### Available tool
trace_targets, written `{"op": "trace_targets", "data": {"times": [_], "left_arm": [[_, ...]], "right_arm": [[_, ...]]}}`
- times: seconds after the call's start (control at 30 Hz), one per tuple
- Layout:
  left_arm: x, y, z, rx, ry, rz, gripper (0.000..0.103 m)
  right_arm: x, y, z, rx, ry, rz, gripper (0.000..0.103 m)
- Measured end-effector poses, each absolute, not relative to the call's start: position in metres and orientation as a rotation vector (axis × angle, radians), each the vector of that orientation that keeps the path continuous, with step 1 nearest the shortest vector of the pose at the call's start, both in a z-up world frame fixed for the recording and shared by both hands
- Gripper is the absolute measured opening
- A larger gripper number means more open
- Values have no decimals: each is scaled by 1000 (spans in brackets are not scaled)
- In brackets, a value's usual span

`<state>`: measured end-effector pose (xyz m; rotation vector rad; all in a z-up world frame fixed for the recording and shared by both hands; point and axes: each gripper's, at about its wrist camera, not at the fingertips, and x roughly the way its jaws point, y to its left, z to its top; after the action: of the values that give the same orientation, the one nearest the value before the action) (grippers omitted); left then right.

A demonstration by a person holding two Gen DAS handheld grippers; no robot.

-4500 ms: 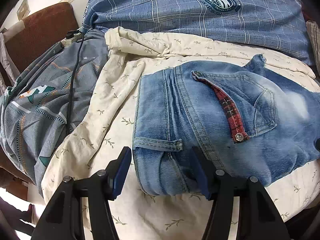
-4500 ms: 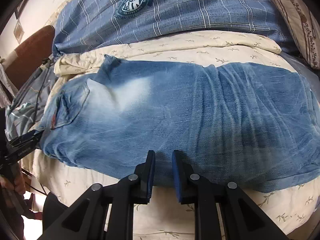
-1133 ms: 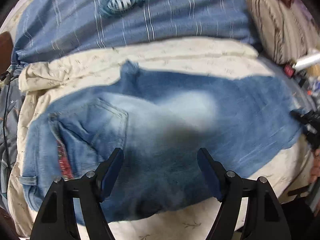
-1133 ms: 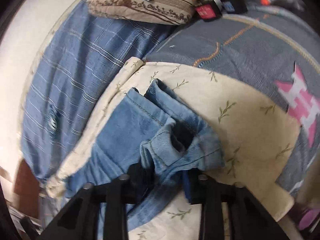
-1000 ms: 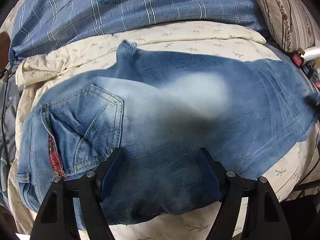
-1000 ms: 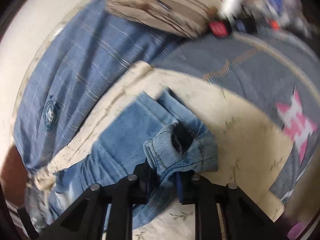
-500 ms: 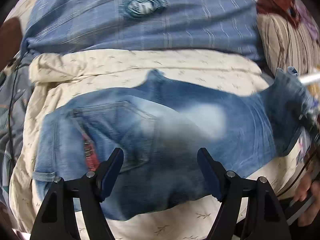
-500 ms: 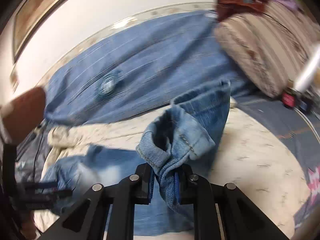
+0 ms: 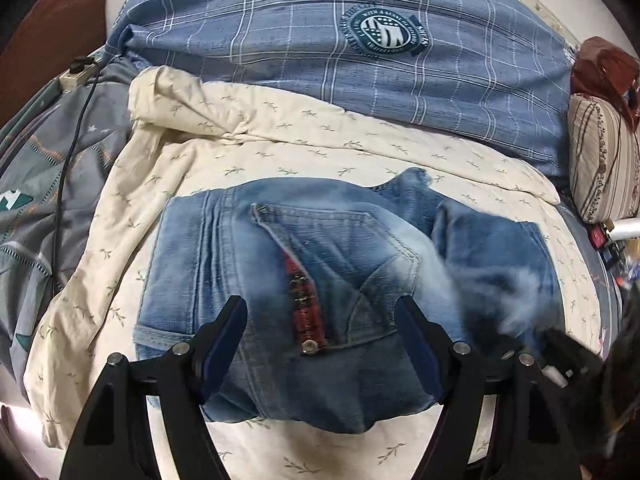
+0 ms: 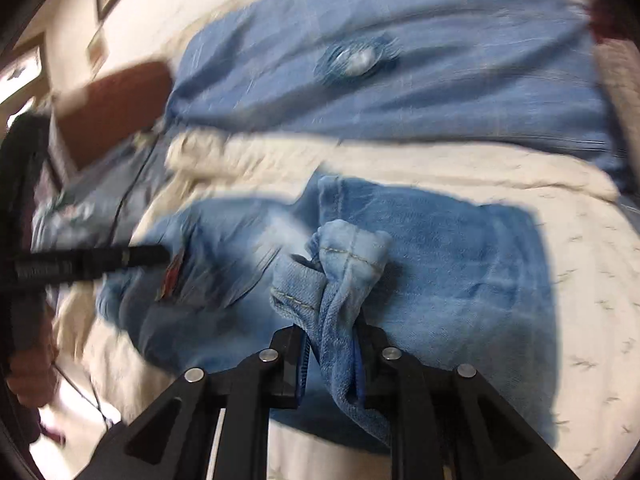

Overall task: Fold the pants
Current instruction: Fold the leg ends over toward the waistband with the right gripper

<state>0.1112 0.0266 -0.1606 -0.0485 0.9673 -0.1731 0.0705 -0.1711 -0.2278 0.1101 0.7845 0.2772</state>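
Garment: faded blue denim jeans [image 9: 320,280] lying on a cream sheet printed with small leaf sprigs [image 9: 280,148], at the centre of the left wrist view
Long axis: runs from 9 o'clock to 3 o'clock in the left wrist view; waistband end at 9 o'clock, back pocket with red tartan trim [image 9: 302,304] facing up near the centre
Fold: the leg end is doubled back over the seat from 3 o'clock, so the cloth lies in two layers on that side
Left gripper [image 9: 324,340]: fingers spread wide apart, clamping nothing, poised over the pocket at 6 o'clock
Right gripper [image 10: 332,356]: fingers pressed together on the bunched jean hems [image 10: 344,252], which stand above the folded denim in the right wrist view
Writing: round dark green crest [image 9: 386,34] on the blue checked quilt [image 9: 280,32] at 12 o'clock carries ring lettering too small to read; the right wrist view is too blurred for any text
Surroundings: striped beige pillow [image 9: 600,160] at 3 o'clock; grey patterned bedspread [image 9: 44,184] with a black cable [image 9: 66,168] at 9 o'clock
Change: half a second ago the hems were raised at the far right of the stretched-out jeans; now they are over the seat and the garment looks about half as long
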Motion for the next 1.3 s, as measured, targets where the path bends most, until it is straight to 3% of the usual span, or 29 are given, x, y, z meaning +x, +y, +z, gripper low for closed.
{"op": "trace_targets", "data": {"times": [0.07, 0.17, 0.23, 0.27, 0.3, 0.57, 0.67, 0.8, 1.03, 1.3], "left_arm": [[110, 26, -161, -48, 970, -174, 77], [110, 22, -159, -38, 967, -182, 77], [110, 18, -158, -30, 965, -189, 77], [110, 15, -156, -26, 962, -194, 77], [110, 10, -155, -18, 958, -204, 77], [137, -37, -148, 71, 941, -280, 77], [153, -57, -153, 108, 938, -298, 75], [176, -81, -170, 133, 988, -322, 60], [199, -119, -198, 232, 1023, -286, 56], [212, -151, -208, 376, 929, -235, 56]], "right_arm": [[73, -162, -238, 63, 848, 250, 22], [71, -164, -240, 49, 862, 273, 32], [69, -173, -240, 102, 885, 311, 42], [66, -178, -239, 137, 890, 339, 59], [64, -183, -237, 166, 884, 363, 63], [42, -226, -211, 277, 754, 385, 63], [42, -243, -207, 304, 715, 300, 57], [48, -257, -211, 333, 750, 236, 45], [63, -249, -228, 278, 851, 198, 42], [84, -272, -246, 439, 888, 191, 40]]}}
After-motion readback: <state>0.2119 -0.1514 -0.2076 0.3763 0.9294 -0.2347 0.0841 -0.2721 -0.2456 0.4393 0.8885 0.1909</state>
